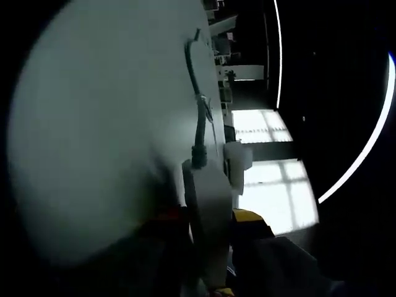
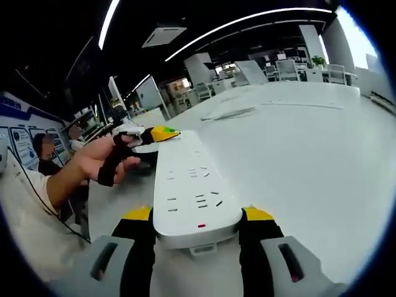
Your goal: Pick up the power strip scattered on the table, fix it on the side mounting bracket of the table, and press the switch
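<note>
The strip [image 2: 195,189] is off the worktop [image 2: 309,142] now, carried between both sets of tongs. In the right gripper view it runs away from the camera toward 12 o'clock, socket face up, its near end sitting between the yellow-tipped jaws of the right tongs [image 2: 197,218], which are clamped on its long sides. At its far end, toward 11 o'clock, the left tongs [image 2: 148,135] come in with a hand [image 2: 102,161] behind them, and they seem to have hold of that end, though their jaws are too small here to be sure.

In the left gripper view the strip [image 1: 207,204] rises from 6 o'clock, seen edge-on against the pale worktop [image 1: 93,124], with the cord [image 1: 199,105] running up from its end toward 12 o'clock. The jaws there are dark and mostly hidden behind the body; I cannot tell how they stand.

My guess at handling: a rigid plastic shell, light for its length, smooth enough on the sides to slip if pinched lightly. It won't bend, so a hold at each end gives good control over tilt when lining it up with the bracket. The cord is the awkward part, since it is stiff and springy and likely to drag or twist the far end. I would keep the grip on the long edges, clear of the small red mark [image 2: 202,225] near the right jaws.
</note>
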`<action>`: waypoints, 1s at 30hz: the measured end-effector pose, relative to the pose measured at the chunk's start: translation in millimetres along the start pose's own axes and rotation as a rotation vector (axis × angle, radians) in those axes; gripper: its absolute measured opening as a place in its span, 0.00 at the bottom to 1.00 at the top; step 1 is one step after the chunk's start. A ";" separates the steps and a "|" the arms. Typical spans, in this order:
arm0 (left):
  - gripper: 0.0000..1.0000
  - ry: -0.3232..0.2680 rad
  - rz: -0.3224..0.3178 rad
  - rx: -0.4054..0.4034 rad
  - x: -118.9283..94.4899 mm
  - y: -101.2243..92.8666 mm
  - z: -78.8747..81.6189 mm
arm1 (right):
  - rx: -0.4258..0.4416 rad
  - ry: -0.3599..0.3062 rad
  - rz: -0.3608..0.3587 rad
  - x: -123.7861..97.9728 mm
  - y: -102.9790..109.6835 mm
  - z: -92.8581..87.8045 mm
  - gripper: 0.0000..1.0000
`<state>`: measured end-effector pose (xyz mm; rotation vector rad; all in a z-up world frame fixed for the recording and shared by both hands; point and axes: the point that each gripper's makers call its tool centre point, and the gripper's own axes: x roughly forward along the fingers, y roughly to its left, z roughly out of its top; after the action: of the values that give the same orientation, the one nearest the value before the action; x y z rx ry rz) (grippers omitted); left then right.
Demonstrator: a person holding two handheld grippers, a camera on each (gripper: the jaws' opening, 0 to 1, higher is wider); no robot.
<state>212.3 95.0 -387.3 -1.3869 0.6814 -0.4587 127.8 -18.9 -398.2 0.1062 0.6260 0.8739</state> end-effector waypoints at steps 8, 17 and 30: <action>0.27 -0.001 -0.014 -0.005 -0.8 -0.6 -0.1 | -0.063 0.019 -0.026 1.2 2.3 -3.6 0.49; 0.26 0.022 -0.027 -0.001 -3.1 -1.0 2.2 | -0.157 0.042 -0.063 3.3 4.7 -7.8 0.50; 0.26 0.065 -0.072 0.018 -4.4 -4.1 1.2 | -0.157 -0.016 -0.027 -1.5 9.8 1.6 0.62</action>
<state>210.2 98.2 -382.4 -1.3875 0.6802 -0.5674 121.2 -13.4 -392.9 -0.0369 0.5409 0.8921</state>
